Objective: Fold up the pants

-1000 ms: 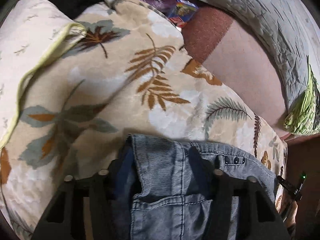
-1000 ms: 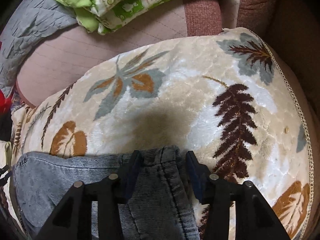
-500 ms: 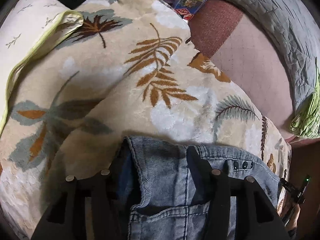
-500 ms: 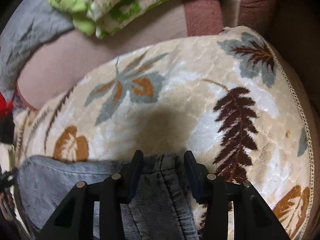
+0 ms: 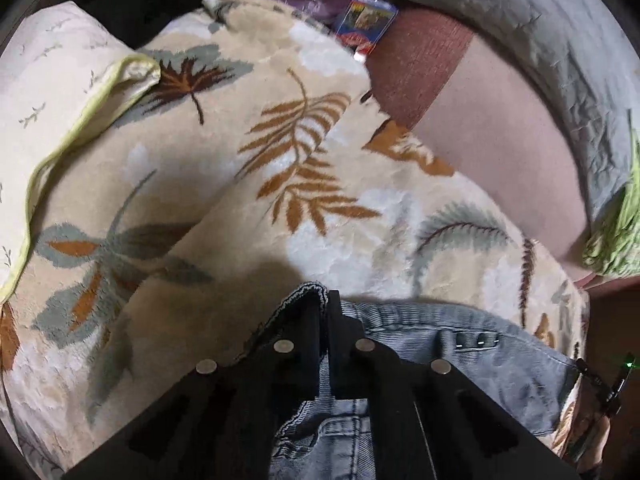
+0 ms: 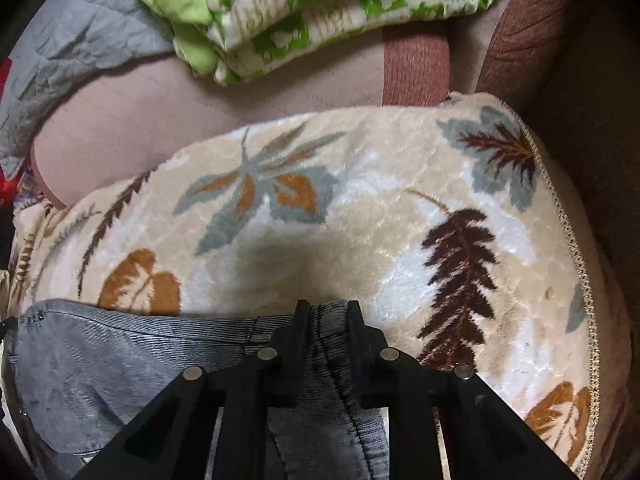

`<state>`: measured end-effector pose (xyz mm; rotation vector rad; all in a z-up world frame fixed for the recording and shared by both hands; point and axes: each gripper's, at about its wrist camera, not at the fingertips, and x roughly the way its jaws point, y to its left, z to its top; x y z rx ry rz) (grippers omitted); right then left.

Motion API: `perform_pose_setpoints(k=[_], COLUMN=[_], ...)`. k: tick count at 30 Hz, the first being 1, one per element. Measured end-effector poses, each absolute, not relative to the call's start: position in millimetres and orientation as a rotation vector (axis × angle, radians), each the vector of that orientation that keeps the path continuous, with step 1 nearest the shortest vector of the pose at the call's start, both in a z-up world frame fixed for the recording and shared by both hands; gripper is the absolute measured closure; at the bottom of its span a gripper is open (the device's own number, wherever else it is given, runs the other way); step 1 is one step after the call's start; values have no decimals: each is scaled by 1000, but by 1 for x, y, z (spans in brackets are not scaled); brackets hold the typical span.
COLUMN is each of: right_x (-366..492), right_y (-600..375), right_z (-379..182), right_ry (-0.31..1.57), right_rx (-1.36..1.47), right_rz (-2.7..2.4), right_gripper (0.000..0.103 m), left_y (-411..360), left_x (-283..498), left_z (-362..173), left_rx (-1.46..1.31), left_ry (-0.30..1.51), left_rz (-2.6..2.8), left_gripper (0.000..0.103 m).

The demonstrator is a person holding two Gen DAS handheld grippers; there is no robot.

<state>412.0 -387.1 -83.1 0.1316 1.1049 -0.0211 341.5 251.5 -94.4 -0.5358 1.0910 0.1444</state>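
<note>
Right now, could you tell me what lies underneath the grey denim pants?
The grey denim pants rest on a cream plush blanket with a leaf pattern, which shows past their edge. The blanket directly beneath the denim is covered, as is whatever lies under it.

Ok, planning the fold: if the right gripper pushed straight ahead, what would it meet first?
Likely the leaf-print blanket beyond the jeans edge its jaws pinch; the green patterned bedding lies farther back. Depth is unclear.
</note>
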Motion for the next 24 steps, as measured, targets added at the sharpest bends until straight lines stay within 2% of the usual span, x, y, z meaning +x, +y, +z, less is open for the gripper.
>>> perform_pose_setpoints(k=[14, 20, 24], right_x=[361, 293, 217], right_y=[-405, -425, -440], right_z=[-11, 41, 66], right_ry=[981, 881, 828], right_rx=[222, 272, 265], right_rz=[13, 35, 52], right_gripper=[85, 85, 85], left_y=[244, 234, 229], left_x=[266, 165, 85], left_z=[-4, 50, 57], left_rx=[-590, -600, -614], left_ry=[876, 743, 693], left_rz=[16, -61, -113], left_gripper=[101, 101, 101])
